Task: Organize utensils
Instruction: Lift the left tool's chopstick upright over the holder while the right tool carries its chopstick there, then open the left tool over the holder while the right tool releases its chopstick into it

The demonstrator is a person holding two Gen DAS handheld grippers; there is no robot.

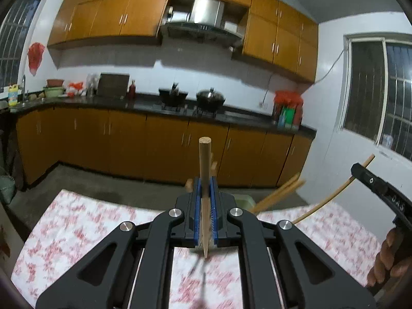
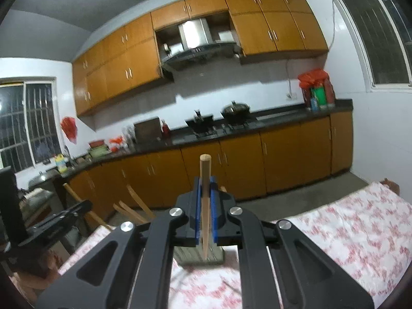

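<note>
In the middle of the left wrist view we see our left gripper clenched on a wooden chopstick, its blue pads pressing the stick from both sides. The chopstick is pale tan, round at the thick end that stands up in the centre of the frame, and narrows to a point at the lower centre, just above the table with its red and white flowered cloth. At the right edge of this frame our right gripper shows as a black arm with a hand below it, and a thin tan stick runs slantwise past it. Further wooden pieces stick up behind the left gripper, blurred, and we cannot tell what they are.

In the right wrist view our right gripper is likewise clenched on a second chopstick of the same look: blunt round end up in the centre, fine tip low in the frame. Under that tip a grey slotted holder rests on the flowered cloth. Orange cabinets and a dark counter fill the upper half of the frame
</note>
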